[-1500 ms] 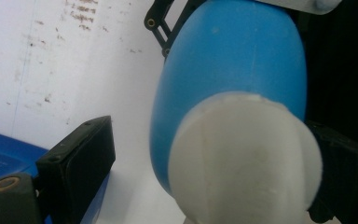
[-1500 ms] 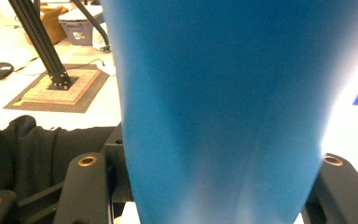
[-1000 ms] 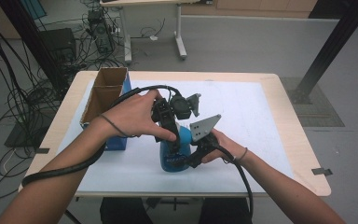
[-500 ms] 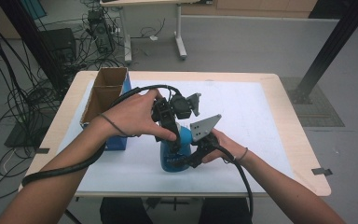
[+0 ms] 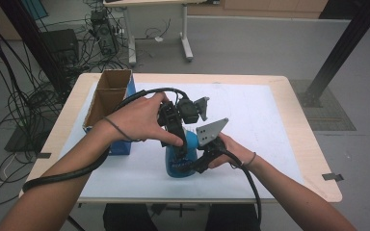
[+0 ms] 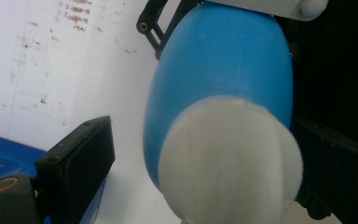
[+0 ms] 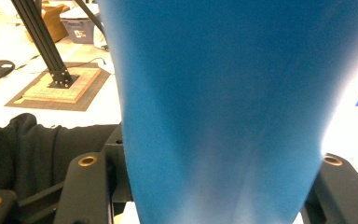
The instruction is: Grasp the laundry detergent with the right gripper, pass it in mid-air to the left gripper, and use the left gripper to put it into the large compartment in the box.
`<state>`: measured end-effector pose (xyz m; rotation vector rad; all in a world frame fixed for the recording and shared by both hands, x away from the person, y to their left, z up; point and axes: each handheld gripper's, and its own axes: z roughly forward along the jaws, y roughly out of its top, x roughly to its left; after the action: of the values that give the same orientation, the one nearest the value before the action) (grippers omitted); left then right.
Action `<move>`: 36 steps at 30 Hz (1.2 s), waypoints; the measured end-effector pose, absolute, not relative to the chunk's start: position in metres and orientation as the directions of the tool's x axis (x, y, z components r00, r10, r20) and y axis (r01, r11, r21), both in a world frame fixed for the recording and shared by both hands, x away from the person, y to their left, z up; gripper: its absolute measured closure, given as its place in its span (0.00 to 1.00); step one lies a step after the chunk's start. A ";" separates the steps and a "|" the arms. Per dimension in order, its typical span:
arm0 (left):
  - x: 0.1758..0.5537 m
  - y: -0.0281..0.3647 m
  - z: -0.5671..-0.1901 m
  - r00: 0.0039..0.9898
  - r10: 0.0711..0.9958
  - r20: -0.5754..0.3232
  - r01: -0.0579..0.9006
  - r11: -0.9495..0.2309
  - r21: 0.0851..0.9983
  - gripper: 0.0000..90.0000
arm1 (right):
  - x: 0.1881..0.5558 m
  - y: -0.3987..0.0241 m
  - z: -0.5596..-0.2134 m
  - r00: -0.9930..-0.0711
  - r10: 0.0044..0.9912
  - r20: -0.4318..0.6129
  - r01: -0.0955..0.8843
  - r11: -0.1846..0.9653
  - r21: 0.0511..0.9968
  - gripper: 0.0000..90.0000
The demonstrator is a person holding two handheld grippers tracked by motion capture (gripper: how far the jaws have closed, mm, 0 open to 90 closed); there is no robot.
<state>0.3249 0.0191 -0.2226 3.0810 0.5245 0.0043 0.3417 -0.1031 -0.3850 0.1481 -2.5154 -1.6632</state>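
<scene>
Blue bottle stands clenched between right gripper fingers; left gripper fingers straddle its cap, released.

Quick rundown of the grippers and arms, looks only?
Both grippers, left gripper and right gripper, are black with thick black cables. The right carries a grey three-cornered plate. Brass screw heads dot the jaws. Forearms bare; a thin band circles each wrist.

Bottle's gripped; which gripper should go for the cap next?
Probably left. The left gripper is over the white cap, jaws either side of it. The right gripper is clamped on the blue bottle.
</scene>
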 end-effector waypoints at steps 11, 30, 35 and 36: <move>0.325 0.014 -0.225 0.959 0.284 -0.009 0.284 -0.959 -0.005 0.12 | 0.342 -0.103 -0.383 -0.987 -0.157 0.034 -0.030 0.391 0.920 0.46; 0.325 0.011 -0.227 0.973 0.231 -0.010 0.230 -0.972 -0.051 0.41 | 0.341 -0.101 -0.381 -0.986 -0.163 0.030 -0.037 0.391 0.920 0.46; 0.325 0.010 -0.227 0.972 0.234 -0.014 0.233 -0.971 -0.058 0.41 | 0.341 -0.101 -0.382 -0.986 -0.163 0.031 -0.035 0.389 0.920 0.46; 0.325 0.010 -0.227 0.972 0.235 -0.014 0.234 -0.970 -0.059 0.41 | 0.341 -0.101 -0.382 -0.986 -0.164 0.031 -0.036 0.390 0.920 0.46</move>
<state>0.3251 0.0101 -0.2265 3.1756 0.3785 -0.0339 0.3411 -0.1009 -0.3816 0.1823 -2.5199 -1.6643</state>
